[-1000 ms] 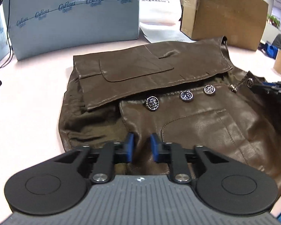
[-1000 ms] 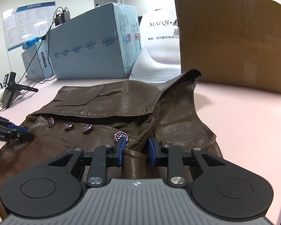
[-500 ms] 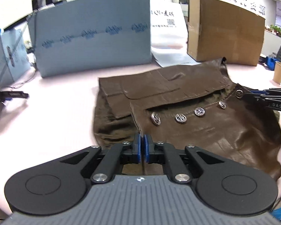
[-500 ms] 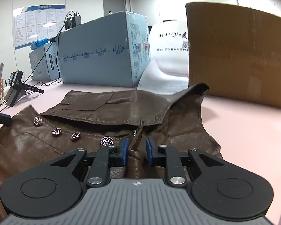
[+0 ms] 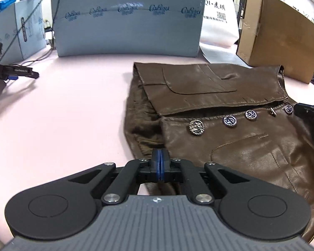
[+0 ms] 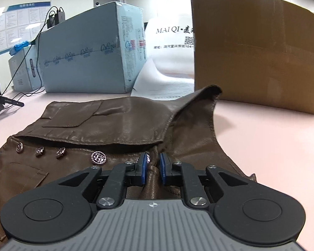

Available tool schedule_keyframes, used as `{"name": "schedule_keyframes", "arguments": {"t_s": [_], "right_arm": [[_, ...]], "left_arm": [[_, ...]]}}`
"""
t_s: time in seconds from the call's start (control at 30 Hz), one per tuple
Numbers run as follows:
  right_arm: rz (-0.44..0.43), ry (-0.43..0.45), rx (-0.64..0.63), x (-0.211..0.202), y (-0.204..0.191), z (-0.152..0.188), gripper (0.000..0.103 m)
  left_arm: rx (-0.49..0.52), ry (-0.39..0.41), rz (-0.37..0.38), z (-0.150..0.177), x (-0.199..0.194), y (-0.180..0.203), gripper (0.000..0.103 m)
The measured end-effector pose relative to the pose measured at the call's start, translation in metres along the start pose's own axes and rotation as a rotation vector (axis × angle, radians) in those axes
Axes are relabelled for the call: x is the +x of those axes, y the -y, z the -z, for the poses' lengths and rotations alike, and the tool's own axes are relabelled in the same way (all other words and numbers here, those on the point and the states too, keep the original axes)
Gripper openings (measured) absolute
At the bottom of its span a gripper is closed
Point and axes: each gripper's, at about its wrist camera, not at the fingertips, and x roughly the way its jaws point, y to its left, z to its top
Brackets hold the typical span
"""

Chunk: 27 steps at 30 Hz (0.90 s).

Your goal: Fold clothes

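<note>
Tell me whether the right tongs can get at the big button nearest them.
Probably yes. The right tongs stand open over the brown vest, and the button lies uncovered just to their left, nothing between.

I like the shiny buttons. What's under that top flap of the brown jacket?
Under the folded flap of the leather jacket, a dark gap shows, with metal buttons just below its edge. Deeper inside is covered.

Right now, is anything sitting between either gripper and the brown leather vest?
Nothing visible. The left gripper is shut on the brown leather vest at its near edge, and the right gripper has vest leather between its parted fingers.
</note>
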Motion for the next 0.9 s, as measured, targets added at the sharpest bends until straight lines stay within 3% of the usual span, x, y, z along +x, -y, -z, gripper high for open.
{"name": "schedule_keyframes", "arguments": {"t_s": [0.1,0.17,0.2,0.23,0.27,0.33,0.43,0.57,0.63,0.7,0.9], "right_arm": [[0.041,-0.053,0.03,0.011,0.004,-0.001,0.013],[0.049,-0.063,0.064,0.013,0.01,-0.001,0.026],[0.065,-0.057,0.088,0.011,0.014,-0.001,0.05],[0.088,-0.04,0.115,0.006,0.02,0.0,0.06],[0.099,-0.008,0.13,-0.004,0.024,0.001,0.062],[0.105,0.078,0.149,-0.032,0.031,0.007,0.074],[0.109,0.136,0.14,-0.067,0.038,0.017,0.078],[0.18,0.115,-0.05,-0.102,0.032,0.034,0.078],[0.204,0.088,-0.108,-0.112,0.029,0.041,0.077],[0.219,0.046,-0.147,-0.119,0.027,0.049,0.077],[0.321,-0.068,-0.279,-0.119,0.019,0.069,0.075]], "left_arm": [[0.026,-0.003,0.012,0.009,-0.013,-0.001,0.001],[0.043,-0.005,0.021,0.015,-0.021,-0.002,0.004],[0.052,-0.007,0.025,0.018,-0.025,-0.003,0.009],[0.061,-0.008,0.029,0.021,-0.029,-0.003,0.027],[0.07,-0.009,0.034,0.025,-0.034,-0.003,0.044],[0.087,-0.011,0.042,0.031,-0.042,-0.004,0.065],[0.113,-0.015,0.055,0.04,-0.055,-0.005,0.079],[0.077,-0.01,0.072,0.056,-0.085,-0.022,0.08],[0.05,-0.019,0.113,0.063,-0.092,-0.026,0.08],[0.061,-0.048,0.204,0.075,-0.098,-0.021,0.08],[0.182,-0.019,0.165,0.094,-0.115,0.0,0.08]]}}
